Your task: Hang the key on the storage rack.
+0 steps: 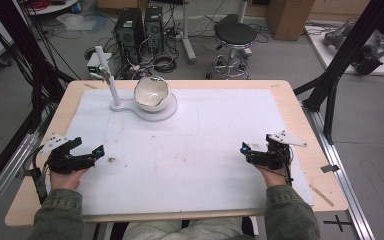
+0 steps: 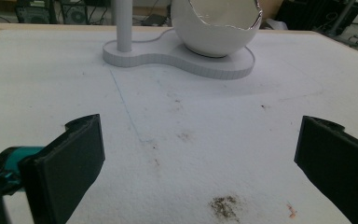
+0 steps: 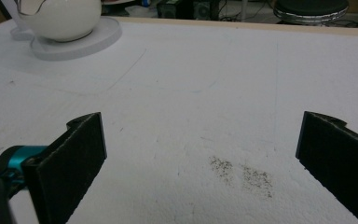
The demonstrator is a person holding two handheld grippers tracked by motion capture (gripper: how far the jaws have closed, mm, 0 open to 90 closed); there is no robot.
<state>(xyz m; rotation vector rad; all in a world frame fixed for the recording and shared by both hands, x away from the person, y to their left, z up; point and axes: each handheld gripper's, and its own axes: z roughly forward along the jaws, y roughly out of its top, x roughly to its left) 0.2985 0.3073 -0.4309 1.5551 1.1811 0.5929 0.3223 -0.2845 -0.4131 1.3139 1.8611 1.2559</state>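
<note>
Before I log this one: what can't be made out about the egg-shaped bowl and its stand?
- Bowl contents: glare in the high view; rim cut off in the left gripper view.
- Post top: cut by the left gripper view's upper edge.
- Stand base: left part cut off in the right gripper view.

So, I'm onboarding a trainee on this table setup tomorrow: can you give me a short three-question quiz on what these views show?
1. True or false: the left gripper and the right gripper are both open with nothing between their jaws.
2. Which thing sits on the flat white stand with an upright post? A) a red mug B) a round white bowl with a shiny broken-edged opening C) a blue box
3. Fill in: both grippers rest over the white foam sheet at the table's ____ side from the person.

Key: 1 true; 2 B; 3 near.
</note>
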